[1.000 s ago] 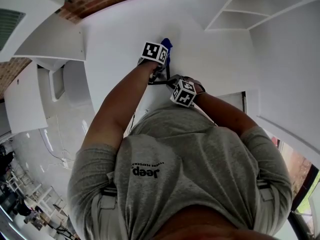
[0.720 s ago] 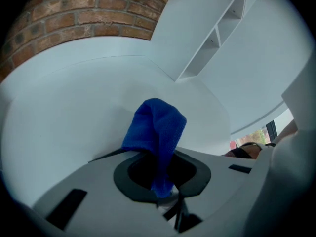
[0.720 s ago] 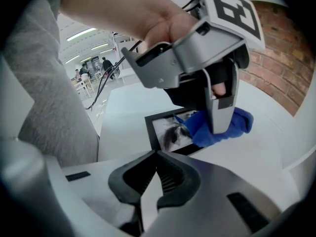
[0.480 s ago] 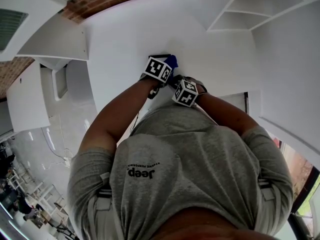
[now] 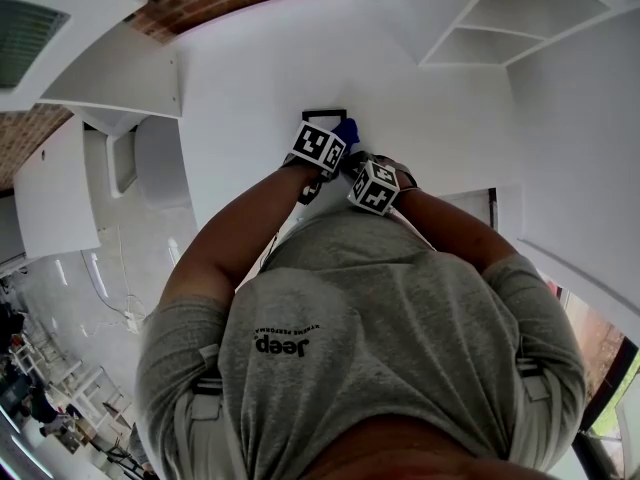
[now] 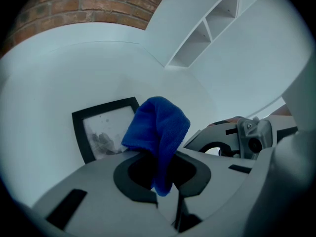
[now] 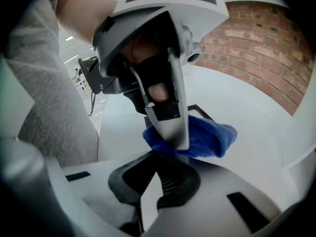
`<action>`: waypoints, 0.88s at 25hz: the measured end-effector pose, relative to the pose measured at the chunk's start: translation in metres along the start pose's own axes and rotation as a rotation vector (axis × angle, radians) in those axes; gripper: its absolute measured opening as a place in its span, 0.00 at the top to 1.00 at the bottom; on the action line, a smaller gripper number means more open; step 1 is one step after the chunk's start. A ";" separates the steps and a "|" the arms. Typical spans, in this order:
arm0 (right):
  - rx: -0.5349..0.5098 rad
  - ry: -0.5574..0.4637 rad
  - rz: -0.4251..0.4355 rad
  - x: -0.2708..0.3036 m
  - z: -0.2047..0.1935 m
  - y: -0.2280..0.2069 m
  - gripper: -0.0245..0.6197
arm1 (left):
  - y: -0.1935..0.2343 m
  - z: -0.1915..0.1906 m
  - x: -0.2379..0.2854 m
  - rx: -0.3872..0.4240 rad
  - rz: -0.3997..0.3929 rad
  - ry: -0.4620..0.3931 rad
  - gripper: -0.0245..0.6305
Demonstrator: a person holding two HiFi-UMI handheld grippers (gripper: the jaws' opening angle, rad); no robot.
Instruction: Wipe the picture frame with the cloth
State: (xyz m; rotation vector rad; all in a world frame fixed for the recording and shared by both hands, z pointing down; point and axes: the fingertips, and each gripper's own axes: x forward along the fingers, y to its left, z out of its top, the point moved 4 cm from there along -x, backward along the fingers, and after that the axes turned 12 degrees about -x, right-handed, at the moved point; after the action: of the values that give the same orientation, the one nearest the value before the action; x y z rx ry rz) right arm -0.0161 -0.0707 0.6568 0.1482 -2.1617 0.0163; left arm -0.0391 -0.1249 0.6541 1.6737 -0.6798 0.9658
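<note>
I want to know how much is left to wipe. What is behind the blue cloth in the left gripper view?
The picture frame: its left side, top edge and smudged picture show beside the cloth, which the left gripper holds in its jaws. The frame's right part is covered.

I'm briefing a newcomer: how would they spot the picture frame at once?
Start at the wide white surface below the brick wall. The picture frame sits just beyond the blue cloth clamped in the left hand-held gripper. It is the only black-edged rectangle there, with a smudgy grey picture inside.
</note>
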 end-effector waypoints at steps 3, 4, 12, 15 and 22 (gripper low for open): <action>0.002 0.000 -0.002 -0.001 0.001 0.000 0.93 | 0.000 0.000 -0.001 -0.003 -0.001 -0.003 0.88; 0.003 0.000 -0.003 -0.001 0.001 0.000 0.93 | 0.000 0.000 -0.001 -0.003 -0.002 -0.004 0.88; 0.010 -0.005 0.002 0.000 0.000 0.000 0.93 | 0.001 -0.001 0.000 -0.017 -0.010 -0.016 0.88; 0.025 -0.012 0.023 -0.001 0.000 0.000 0.93 | 0.001 -0.001 -0.001 -0.020 -0.022 -0.036 0.88; 0.058 -0.101 0.057 -0.024 0.010 -0.014 0.93 | 0.009 0.017 -0.034 -0.096 -0.080 -0.181 0.88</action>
State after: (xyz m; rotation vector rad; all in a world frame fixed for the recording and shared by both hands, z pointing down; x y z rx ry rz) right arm -0.0098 -0.0828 0.6310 0.1227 -2.2673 0.1070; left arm -0.0594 -0.1442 0.6271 1.7024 -0.7614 0.7204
